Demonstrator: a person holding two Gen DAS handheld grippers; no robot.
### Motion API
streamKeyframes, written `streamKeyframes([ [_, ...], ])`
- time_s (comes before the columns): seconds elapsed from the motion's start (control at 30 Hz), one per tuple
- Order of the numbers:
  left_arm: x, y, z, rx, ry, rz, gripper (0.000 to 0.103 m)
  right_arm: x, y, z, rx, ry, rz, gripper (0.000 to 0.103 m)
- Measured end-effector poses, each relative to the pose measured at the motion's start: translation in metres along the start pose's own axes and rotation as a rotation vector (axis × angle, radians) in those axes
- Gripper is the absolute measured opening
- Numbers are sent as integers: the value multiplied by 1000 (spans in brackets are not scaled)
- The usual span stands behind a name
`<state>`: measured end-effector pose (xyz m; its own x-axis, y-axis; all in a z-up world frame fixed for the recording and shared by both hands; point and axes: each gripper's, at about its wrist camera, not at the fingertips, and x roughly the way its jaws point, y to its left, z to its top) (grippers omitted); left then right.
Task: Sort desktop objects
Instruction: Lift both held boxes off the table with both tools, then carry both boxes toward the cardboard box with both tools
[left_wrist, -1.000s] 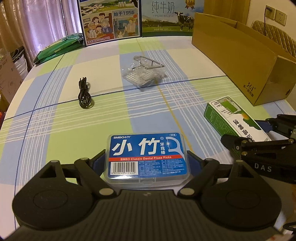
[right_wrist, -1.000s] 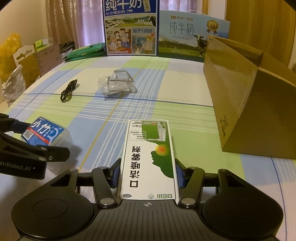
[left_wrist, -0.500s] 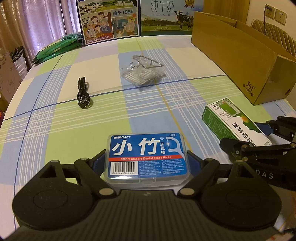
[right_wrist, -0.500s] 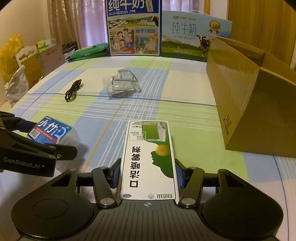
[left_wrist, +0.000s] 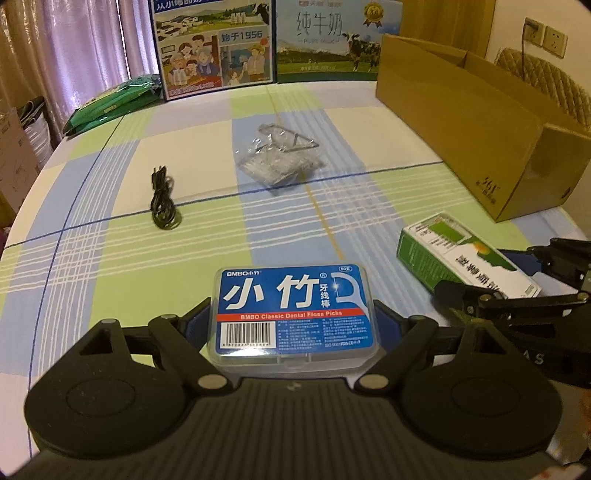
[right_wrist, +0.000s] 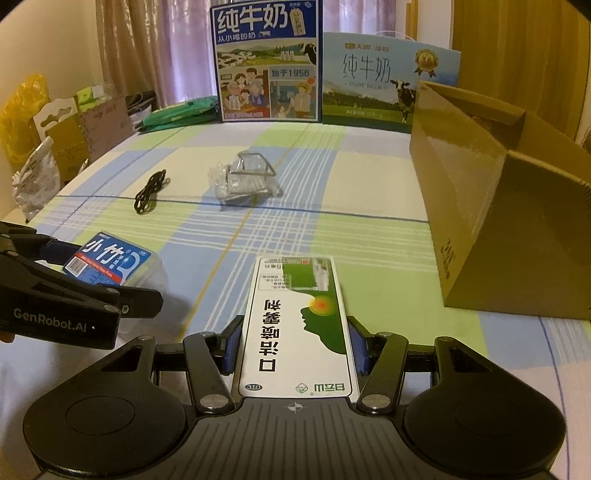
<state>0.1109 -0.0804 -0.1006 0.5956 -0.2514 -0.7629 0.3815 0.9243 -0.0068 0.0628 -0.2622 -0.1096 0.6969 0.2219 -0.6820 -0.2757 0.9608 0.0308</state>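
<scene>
Since a second ago I have lifted both boxes a little nearer the far cartons, my grip unchanged. My left gripper (left_wrist: 293, 325) pinches the floss pick box (left_wrist: 294, 307) by its two short sides, the box lying flat between the fingers (left_wrist: 197, 323), label up. My right gripper (right_wrist: 293, 349) clamps the green and white spray box (right_wrist: 295, 325) lengthwise, its far end sticking out well past the fingers (right_wrist: 232, 347). Ahead of both, on the checked worktop (left_wrist: 110, 266), lie a black cable (left_wrist: 162, 201) and a clear plastic packet (left_wrist: 279, 158); the open cardboard box (right_wrist: 498, 229) stands right of my fingers.
</scene>
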Motion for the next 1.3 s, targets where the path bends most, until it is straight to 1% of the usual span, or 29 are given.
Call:
streamKeyframes([
  [0.07,-5,-3,4,9,-17,-20,84,-5,-2,2,-1,-10,-4,53],
  [0.17,-11,-9,7,34,-32,-18,84,-13,-8,3,4,-22,-20,53],
  [0.33,-25,-23,10,54,-41,-31,84,-27,-20,5,76,-19,-22,53],
  [0.5,-40,-30,17,35,-40,-46,84,-38,-23,7,82,-2,-24,53],
  [0.63,-56,-30,27,23,-50,-25,84,-46,-27,11,97,21,-31,53],
  [0.73,-72,-25,33,-4,-74,-20,84,-52,-26,15,73,26,-45,53],
  [0.9,-94,-22,33,-2,-104,-19,84,-62,-26,17,63,21,-62,53],
  [1.03,-102,-21,31,12,-117,-17,84,-69,-25,14,70,16,-70,53],
  [1.17,-108,-19,32,-5,-137,-38,84,-75,-23,13,58,15,-79,53],
  [1.3,-109,-22,32,16,-144,-45,84,-79,-25,13,66,8,-92,53],
])
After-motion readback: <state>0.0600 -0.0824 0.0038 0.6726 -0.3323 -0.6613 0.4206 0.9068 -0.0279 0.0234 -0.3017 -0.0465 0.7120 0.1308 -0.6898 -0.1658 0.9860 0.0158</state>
